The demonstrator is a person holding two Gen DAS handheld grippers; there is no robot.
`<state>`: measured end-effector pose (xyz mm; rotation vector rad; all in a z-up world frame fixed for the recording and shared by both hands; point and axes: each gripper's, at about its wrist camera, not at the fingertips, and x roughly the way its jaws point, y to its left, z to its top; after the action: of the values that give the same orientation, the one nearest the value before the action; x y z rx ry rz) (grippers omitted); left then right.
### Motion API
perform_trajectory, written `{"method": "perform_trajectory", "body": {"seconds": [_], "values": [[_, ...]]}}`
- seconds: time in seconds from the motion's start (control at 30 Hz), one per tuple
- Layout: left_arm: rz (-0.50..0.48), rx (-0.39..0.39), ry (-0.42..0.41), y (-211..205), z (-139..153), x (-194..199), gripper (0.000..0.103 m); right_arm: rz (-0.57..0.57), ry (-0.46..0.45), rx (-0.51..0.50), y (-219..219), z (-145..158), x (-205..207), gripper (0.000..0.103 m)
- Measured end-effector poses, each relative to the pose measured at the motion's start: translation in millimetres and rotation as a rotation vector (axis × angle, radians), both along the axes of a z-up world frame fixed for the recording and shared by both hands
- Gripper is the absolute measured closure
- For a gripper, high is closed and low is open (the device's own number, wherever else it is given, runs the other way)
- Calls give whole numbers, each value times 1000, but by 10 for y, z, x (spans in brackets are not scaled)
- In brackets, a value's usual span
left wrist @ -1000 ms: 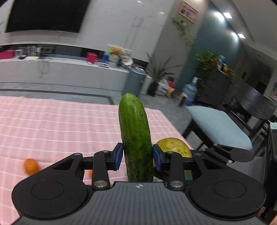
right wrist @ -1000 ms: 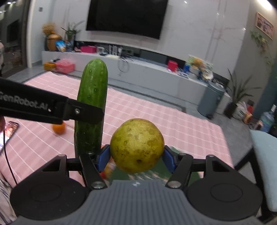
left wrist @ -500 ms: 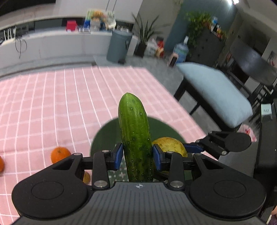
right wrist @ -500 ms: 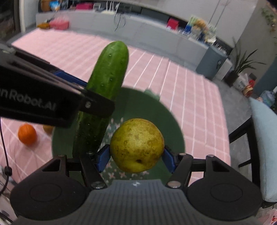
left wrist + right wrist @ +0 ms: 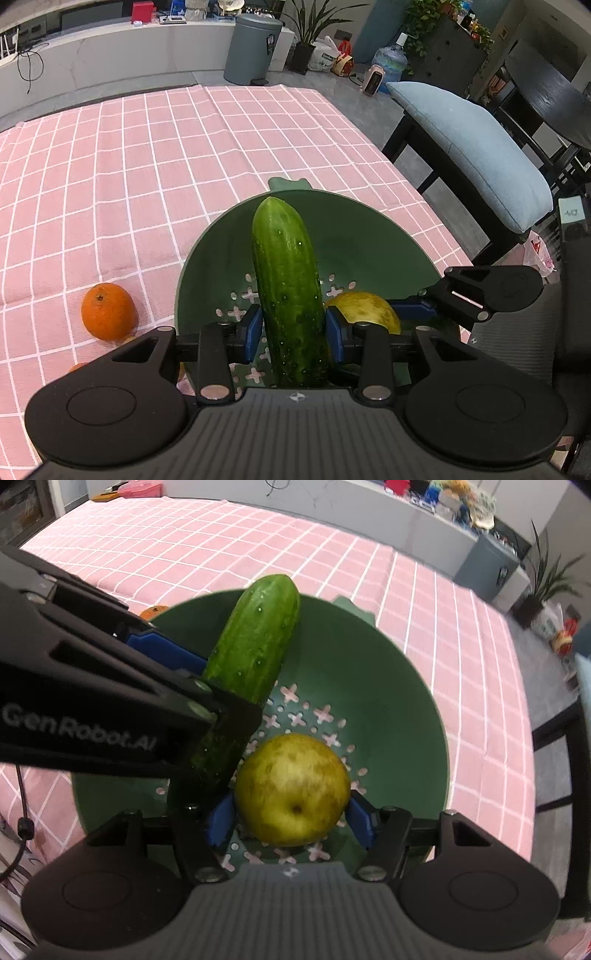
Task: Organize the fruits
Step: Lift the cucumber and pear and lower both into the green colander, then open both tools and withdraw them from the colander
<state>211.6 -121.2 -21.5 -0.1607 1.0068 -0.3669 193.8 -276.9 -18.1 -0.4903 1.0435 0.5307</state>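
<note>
My left gripper (image 5: 294, 334) is shut on a green cucumber (image 5: 286, 280) and holds it over a green perforated colander (image 5: 369, 236) on the pink checked tablecloth. My right gripper (image 5: 291, 821) is shut on a yellow-green pear (image 5: 291, 788), held low inside the same colander (image 5: 399, 686). The cucumber (image 5: 255, 642) and the left gripper's fingers (image 5: 166, 651) show at the left of the right wrist view. The pear (image 5: 364, 310) shows right of the cucumber in the left wrist view. An orange (image 5: 108, 311) lies on the cloth left of the colander.
The table's right edge is near the colander, with a chair and its blue cushion (image 5: 472, 147) beyond. A grey bin (image 5: 255, 48) and a long white counter stand far behind. A cable (image 5: 22, 834) hangs at the left edge of the right wrist view.
Both grippers have tilted down and lowered toward the colander with the cucumber and the pear still held. The colander now fills the middle of both views.
</note>
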Motion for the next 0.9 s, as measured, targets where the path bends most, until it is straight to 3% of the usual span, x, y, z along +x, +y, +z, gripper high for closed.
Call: {"method": "perform_trajectory", "body": {"seconds": [0.2,0.27,0.47,0.57,0.9], "values": [[-4,25,-5,-61,-69,55,60,8,-4,-10,5,35,-29,40],[-4,28,-8,-79,-70,50,60,17,-35,-13,34,98,-74,29],[-3,13,-11,-65,-4,-13,46,17,-80,-16,42,253,-193,27],[-15,26,-53,-74,112,-114,45,5,-107,-12,39,320,-311,22],[-26,51,-217,164,569,-705,43,-144,-283,62,15,586,-740,22]]}}
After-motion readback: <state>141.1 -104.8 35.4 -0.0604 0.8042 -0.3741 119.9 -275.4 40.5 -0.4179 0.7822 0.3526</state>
